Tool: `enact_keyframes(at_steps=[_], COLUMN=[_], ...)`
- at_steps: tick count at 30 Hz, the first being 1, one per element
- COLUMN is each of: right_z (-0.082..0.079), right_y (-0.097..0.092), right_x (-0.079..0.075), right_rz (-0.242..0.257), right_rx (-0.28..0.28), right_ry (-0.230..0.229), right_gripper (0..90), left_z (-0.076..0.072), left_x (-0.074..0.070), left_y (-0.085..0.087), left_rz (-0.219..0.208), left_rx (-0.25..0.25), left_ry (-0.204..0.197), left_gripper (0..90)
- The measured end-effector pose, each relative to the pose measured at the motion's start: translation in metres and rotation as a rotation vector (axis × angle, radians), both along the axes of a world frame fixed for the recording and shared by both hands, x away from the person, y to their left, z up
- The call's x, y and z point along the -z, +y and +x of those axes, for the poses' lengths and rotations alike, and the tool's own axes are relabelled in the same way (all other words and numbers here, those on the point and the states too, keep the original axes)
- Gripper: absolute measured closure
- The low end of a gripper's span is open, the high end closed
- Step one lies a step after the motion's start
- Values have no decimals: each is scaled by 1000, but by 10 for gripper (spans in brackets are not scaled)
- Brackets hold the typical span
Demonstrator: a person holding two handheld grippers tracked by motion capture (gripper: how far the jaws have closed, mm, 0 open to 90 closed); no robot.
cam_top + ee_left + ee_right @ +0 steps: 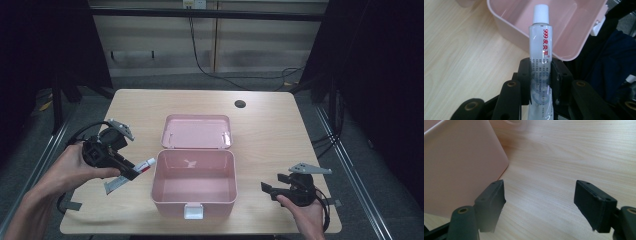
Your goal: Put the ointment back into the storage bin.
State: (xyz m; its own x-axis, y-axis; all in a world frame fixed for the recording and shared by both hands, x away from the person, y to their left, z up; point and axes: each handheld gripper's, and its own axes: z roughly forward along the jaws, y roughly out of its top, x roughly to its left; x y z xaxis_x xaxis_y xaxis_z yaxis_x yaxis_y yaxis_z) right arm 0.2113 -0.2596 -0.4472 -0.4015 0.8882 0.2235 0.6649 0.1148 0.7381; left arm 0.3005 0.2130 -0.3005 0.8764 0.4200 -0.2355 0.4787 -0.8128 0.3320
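Pink box [194, 200] is open and empty; we've got the tube [541, 53] clamped in our left gripper [541, 82], not dropped in yet, right gripper [539, 202] jaws apart, holding nothing.

Left claw [131, 172] clamped shut, raised; right claw [271, 186] jaws apart, low.

Tabletop [270, 130]: light wood grain, rounded corners. Round dark hole [240, 104] near the far edge, right of centre. Grey tape strip [73, 205] at the near left corner. Beyond the far edge: grey floor, black cables [240, 80] trailing across it, pale wall panels [250, 45], and a dark metal frame [205, 13].
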Motion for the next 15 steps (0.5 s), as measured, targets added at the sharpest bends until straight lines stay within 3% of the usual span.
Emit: enact_keyframes(at_steps=[4,5,8,9,15], right_z=[0,-1,-1,0,-1], right_y=[-1,-2,-2,-2,-2], right_x=[-1,-1,-1,-1,-1], right_rz=[5,6,5,5,5], right_rx=[9,12,11,10,10], right_ry=[-7,-6,-6,-7,-4], right_gripper=[231,231,231,231,230], left_z=[0,0,0,0,-1], left_x=[-2,-3,-5,-6,-5], left_y=[-10,-15,-18,-21,-41], left_rz=[-14,-10,-42,-35,-22], left_rx=[23,41,20,48,76], left_ry=[-4,-20,-32,-25,-27], left_gripper=[715,715,715,715,715])
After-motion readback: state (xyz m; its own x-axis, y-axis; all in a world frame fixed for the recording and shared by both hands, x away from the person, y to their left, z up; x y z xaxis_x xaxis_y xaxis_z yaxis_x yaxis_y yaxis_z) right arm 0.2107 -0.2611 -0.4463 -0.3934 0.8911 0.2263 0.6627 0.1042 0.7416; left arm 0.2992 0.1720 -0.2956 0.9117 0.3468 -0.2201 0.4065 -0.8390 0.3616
